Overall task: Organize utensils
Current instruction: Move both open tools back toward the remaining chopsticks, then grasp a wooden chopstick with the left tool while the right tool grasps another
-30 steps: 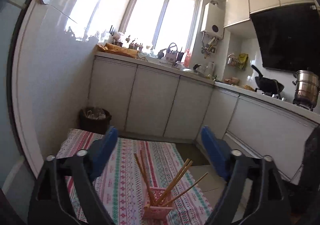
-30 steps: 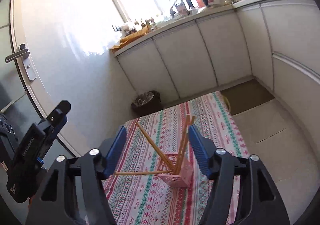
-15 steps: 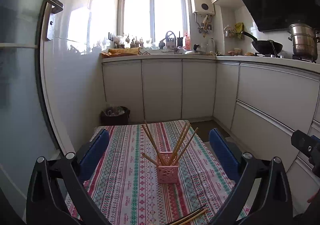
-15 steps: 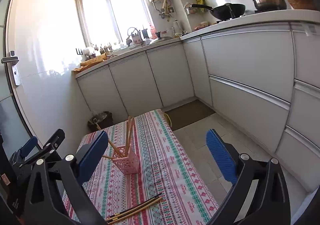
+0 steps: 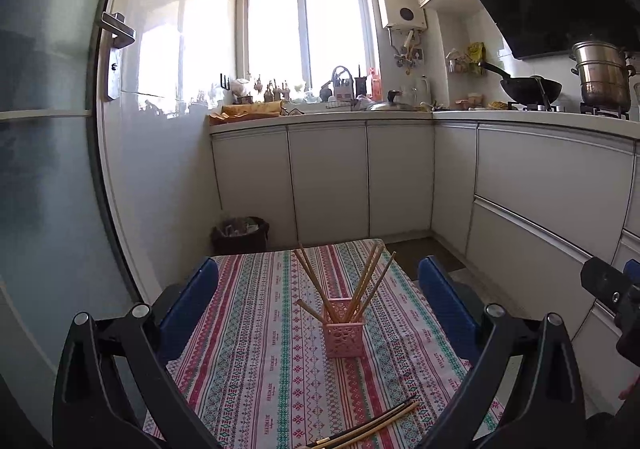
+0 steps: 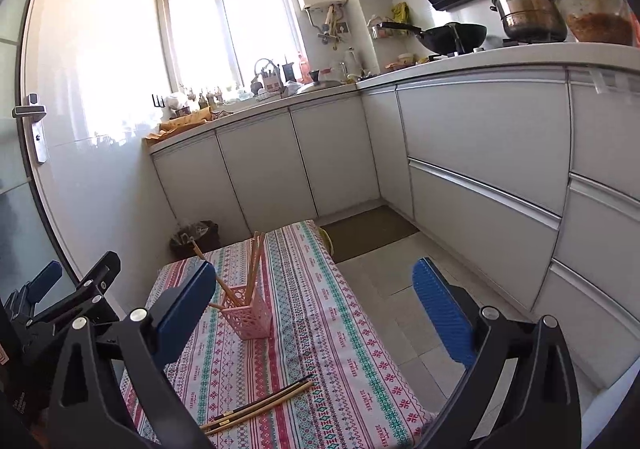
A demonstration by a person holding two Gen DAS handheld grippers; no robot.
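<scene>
A pink perforated holder (image 5: 345, 331) stands mid-table with several wooden chopsticks (image 5: 360, 281) fanned out of it. More loose chopsticks (image 5: 372, 421), some dark and some light, lie together near the table's front edge. My left gripper (image 5: 320, 309) hangs open above the near part of the table, short of the holder, with nothing between its blue fingers. In the right wrist view the holder (image 6: 250, 313) sits ahead to the left and the loose chopsticks (image 6: 260, 405) lie below. My right gripper (image 6: 312, 315) is wide open and holds nothing.
The table carries a striped patterned cloth (image 5: 256, 349). A dark waste bin (image 5: 240, 235) stands beyond its far left corner, against a white wall. White cabinets (image 6: 480, 169) run along the back and right. A brown floor mat (image 6: 368, 233) lies past the table.
Both grippers have drawn back from the holder and levelled out. The loose chopsticks at the front edge have come into view. The right gripper's jaws have spread wider.
</scene>
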